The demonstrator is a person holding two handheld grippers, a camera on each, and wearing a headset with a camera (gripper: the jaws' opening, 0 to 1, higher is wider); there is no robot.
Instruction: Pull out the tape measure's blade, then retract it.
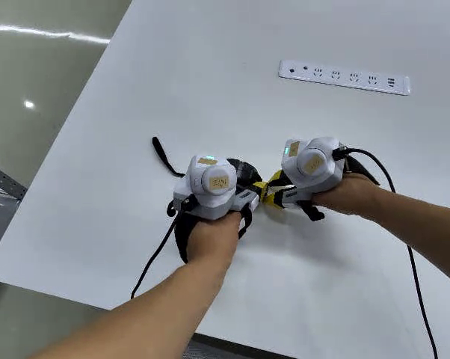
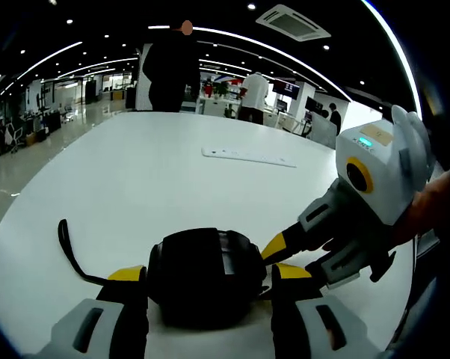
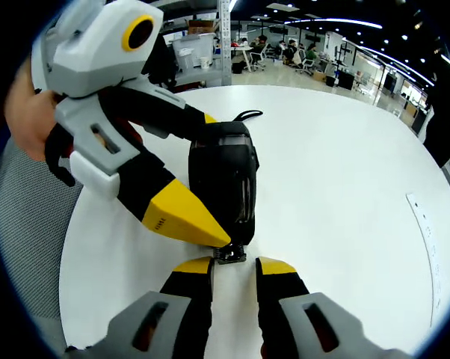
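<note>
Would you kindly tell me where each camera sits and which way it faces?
Head view: on the headset, looking down at the white table; the left hand, right hand and forearms show.
Left gripper view: on the left gripper, looking along its jaws at the tape measure; the right hand shows.
Right gripper view: on the right gripper, facing the tape measure and left gripper; the left hand shows.
Shared: all show the tape measure and power strip.

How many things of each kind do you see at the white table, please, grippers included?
grippers: 2, the left gripper and the right gripper
tape measure: 1
power strip: 1
total: 4
</note>
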